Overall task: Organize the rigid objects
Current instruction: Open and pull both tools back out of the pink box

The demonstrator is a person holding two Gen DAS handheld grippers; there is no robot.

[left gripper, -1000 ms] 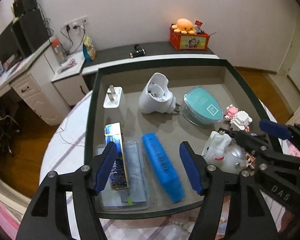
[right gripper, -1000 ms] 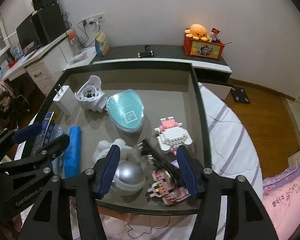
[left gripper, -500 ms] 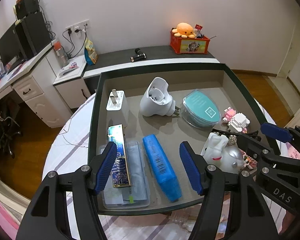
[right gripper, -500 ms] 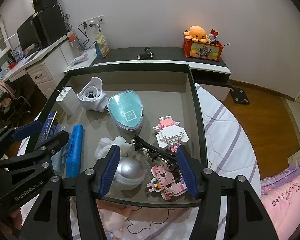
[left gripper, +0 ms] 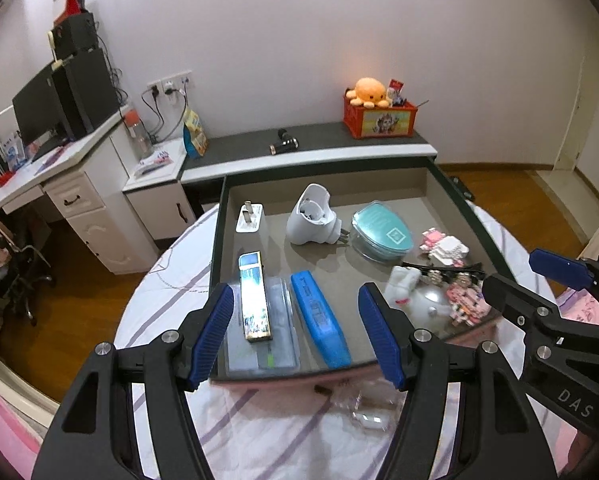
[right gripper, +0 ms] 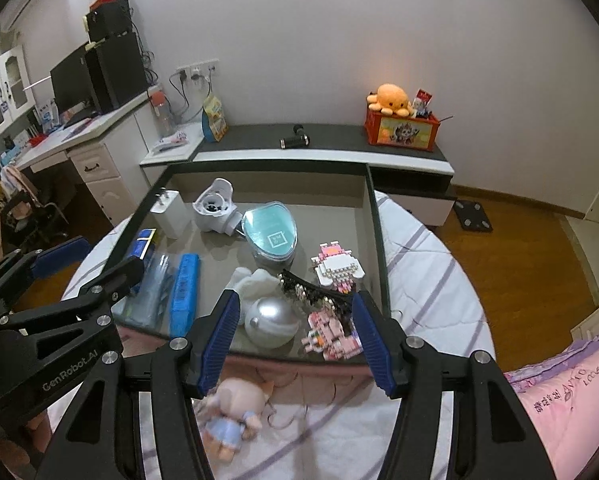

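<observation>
We hover over the tray [left gripper: 218, 264], which sits on a bed [right gripper: 431, 280], with everything lying inside it, so we judge the sorting is close to done or between picks. Left gripper [left gripper: 295, 336] has its fingers set moderately apart with nothing between them; right gripper [right gripper: 295, 336] likewise, empty. In the tray, the blue case [left gripper: 319, 320] lies beside the clear pouch [left gripper: 283, 344] with a slim box [left gripper: 253, 300] on it; the white charger [left gripper: 249, 218], the white plug-in unit [left gripper: 313, 220] and the teal-lidded container [left gripper: 381, 232] sit further back. On the right, the silver ball [right gripper: 269, 320] touches the pink block figure [right gripper: 333, 338]. A doll [right gripper: 235, 412] lies on the bed outside the tray. Any next pick calls for descending again and centring on one item. Against the earlier frames, both grippers have pulled up and away: the tray looks smaller and more bed shows.
</observation>
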